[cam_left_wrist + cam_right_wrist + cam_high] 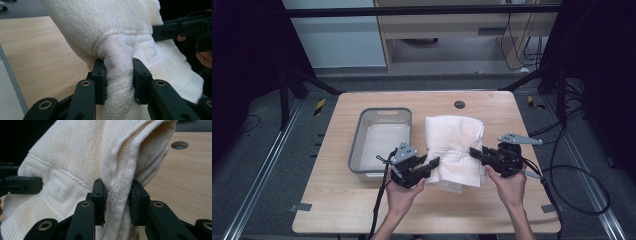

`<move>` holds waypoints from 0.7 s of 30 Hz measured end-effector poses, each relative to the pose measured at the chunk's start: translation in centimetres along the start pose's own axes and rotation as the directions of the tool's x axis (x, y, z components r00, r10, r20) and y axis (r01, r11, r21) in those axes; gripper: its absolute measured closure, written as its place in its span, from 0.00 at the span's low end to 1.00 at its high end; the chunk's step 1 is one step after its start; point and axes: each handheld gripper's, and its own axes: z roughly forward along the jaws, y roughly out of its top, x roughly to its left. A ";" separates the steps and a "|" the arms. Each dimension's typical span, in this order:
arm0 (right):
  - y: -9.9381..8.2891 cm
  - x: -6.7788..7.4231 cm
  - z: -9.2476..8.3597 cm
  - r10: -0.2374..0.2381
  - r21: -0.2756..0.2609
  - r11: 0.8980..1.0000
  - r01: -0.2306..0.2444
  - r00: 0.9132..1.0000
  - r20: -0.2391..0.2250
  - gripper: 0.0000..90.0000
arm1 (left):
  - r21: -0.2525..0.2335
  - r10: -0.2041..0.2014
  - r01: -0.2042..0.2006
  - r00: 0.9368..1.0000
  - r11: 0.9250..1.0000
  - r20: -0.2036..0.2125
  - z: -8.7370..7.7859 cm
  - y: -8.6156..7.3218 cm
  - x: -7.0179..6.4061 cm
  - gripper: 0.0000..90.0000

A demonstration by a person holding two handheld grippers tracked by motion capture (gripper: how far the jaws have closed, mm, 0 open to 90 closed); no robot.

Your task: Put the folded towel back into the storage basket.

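Observation:
A folded cream towel (453,145) lies in the middle of the wooden table (342,200), its near end lifted between both grippers. My left gripper (434,162) pinches the towel's left near edge; in the left gripper view a bunched fold of towel (117,75) sits clamped between the jaws of the left gripper (118,82). My right gripper (473,152) pinches the right near edge, and the right gripper view shows the right gripper (117,203) with the towel's hemmed edge (118,195) squeezed between its jaws. The other gripper (22,185) shows across the towel.
A grey plastic bin (382,137) stands just left of the towel, close to my left gripper. A round cable hole (459,104) sits near the table's far edge. Cables trail off the table's right side (572,175). Black frame legs stand beyond the far corners.

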 end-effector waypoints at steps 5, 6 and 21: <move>0.7 0.7 0.4 -0.011 -0.015 1.000 0.011 1.000 -0.005 0.78 | -0.007 0.011 -0.012 1.000 1.000 -0.018 -0.7 0.5 0.3 0.75; 0.8 0.8 0.5 -0.009 -0.015 1.000 0.009 1.000 -0.007 0.78 | -0.007 0.014 -0.014 1.000 1.000 -0.020 -0.9 0.6 0.5 0.75; 2.8 2.8 1.7 -0.045 -0.049 0.998 0.044 0.999 -0.021 0.78 | -0.039 0.027 -0.029 0.998 0.999 -0.052 -3.1 1.9 1.6 0.75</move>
